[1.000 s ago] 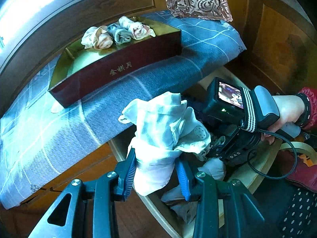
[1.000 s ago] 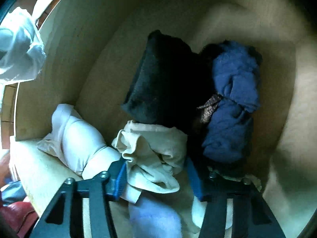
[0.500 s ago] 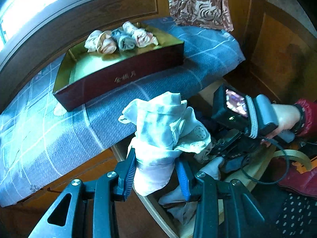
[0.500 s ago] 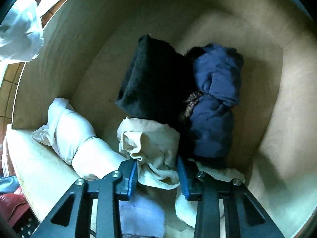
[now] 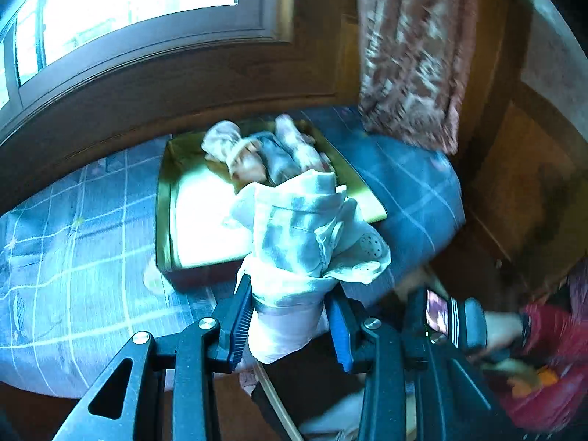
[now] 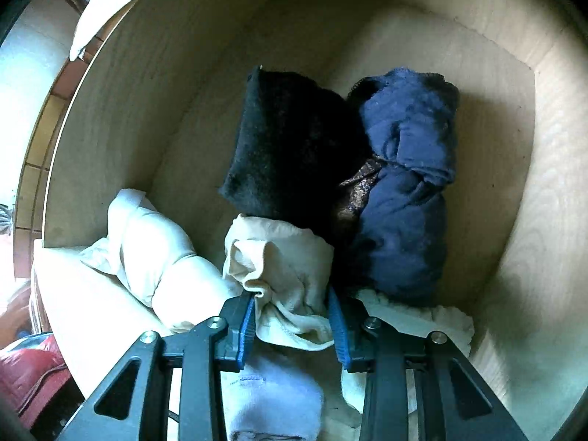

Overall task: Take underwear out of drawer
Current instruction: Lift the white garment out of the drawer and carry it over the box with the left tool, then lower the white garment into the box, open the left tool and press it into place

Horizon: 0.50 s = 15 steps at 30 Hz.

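A blue checked bedcover [image 5: 73, 257] spreads under the window [image 5: 128, 11], with a patterned reddish curtain [image 5: 411, 55] hanging at its far corner. On the cover sits a shallow gold-lined tray [image 5: 165, 220], and three rolled garments [image 5: 257, 150] lie side by side at its far end. The pale plywood drawer [image 6: 147, 110] fills the right wrist view; inside it a black folded garment [image 6: 290, 147] lies against a navy rolled garment [image 6: 408, 183], with a white roll [image 6: 154, 253] nearer the left wall and a pale blue piece [image 6: 272, 397] at the near edge. The left gripper [image 5: 290, 325] holds a white rolled underwear [image 5: 301, 242] upright between its blue pads, jaws closed narrow on the lower part of the roll, raised in front of the tray so that the top of the roll overlaps the tray's near corner in the view. The right gripper [image 6: 292, 330] is down in the drawer with its jaws pinched on a cream underwear roll [image 6: 283, 268], which touches the black garment behind it. In the left wrist view the person's right hand [image 5: 503, 330], in a red sleeve [image 5: 551, 334], shows blurred at the lower right.
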{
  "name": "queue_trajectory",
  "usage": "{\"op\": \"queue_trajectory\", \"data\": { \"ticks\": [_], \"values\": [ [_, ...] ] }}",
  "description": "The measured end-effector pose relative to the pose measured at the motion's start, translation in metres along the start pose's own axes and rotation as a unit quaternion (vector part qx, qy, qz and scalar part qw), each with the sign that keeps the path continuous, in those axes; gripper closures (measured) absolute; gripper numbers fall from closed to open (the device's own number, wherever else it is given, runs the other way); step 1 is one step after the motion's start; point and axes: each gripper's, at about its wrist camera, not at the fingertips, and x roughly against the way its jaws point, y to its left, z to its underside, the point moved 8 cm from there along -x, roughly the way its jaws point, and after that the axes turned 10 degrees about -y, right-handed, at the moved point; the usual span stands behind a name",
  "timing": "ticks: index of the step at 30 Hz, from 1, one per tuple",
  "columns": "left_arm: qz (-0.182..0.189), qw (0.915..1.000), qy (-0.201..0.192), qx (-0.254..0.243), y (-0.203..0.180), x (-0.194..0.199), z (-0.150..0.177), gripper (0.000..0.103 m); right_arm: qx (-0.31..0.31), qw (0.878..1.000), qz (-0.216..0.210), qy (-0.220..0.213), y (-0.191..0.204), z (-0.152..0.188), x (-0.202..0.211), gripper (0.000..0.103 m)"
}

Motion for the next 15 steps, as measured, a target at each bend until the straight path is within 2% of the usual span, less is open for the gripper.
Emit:
{"op": "queue_trajectory", "data": {
  "ticks": [5, 10, 13, 15],
  "values": [
    [-0.031, 0.9992, 0.005, 0.025, 0.032, -0.032, -0.030, 0.065, 0.001, 1.000, -0.008, 0.000, -0.003, 0.002, 0.003, 0.067],
    [-0.028, 0.9960, 0.012, 0.084, 0.061, -0.065, -0.050, 0.065, -0.002, 1.000, -0.013, -0.002, -0.006, 0.002, 0.005, 0.067],
    [-0.050, 0.9947, 0.017, 0.089, 0.076, -0.084, -0.060, 0.067, -0.003, 1.000, -0.018, -0.006, -0.009, 0.002, 0.006, 0.068],
    [-0.051, 0.9938, 0.021, 0.097, 0.084, -0.096, -0.066, 0.070, -0.003, 1.000, -0.020, -0.007, -0.010, 0.003, 0.007, 0.068]
  ]
}}
